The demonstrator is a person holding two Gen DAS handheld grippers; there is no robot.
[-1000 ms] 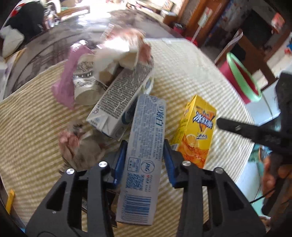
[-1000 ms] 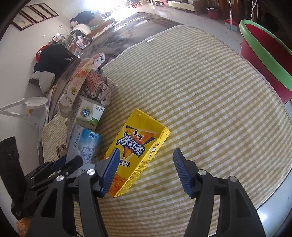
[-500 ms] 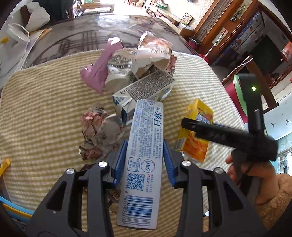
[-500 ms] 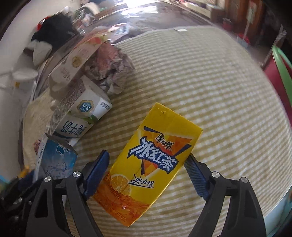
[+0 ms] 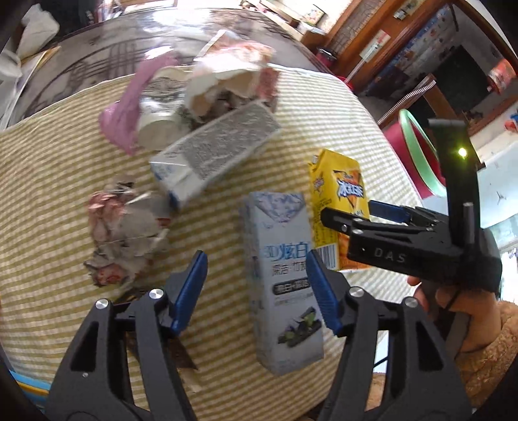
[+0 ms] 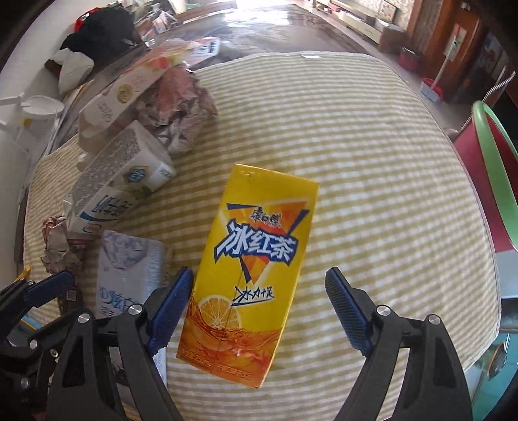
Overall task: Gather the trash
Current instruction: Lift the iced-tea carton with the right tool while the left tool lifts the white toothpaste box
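Observation:
My left gripper (image 5: 255,288) is open; a pale blue toothpaste box (image 5: 285,285) lies on the striped cloth against its right finger, no longer gripped. It also shows in the right wrist view (image 6: 129,278). My right gripper (image 6: 259,307) is open with its fingers either side of a yellow iced-tea carton (image 6: 252,265), which lies flat on the cloth; the carton also shows in the left wrist view (image 5: 340,200). A white milk carton (image 5: 213,155), crumpled paper (image 5: 123,233) and a paper cup (image 5: 158,107) lie further back.
The yellow-striped cloth (image 6: 372,162) covers a round table. A red bin with a green rim (image 6: 495,175) stands beyond the table's right edge. Clutter and a black bag (image 6: 97,26) sit at the far left of the table.
My left gripper has opened and let go of the toothpaste box, which now lies on the cloth. My right gripper has moved forward around the yellow carton.

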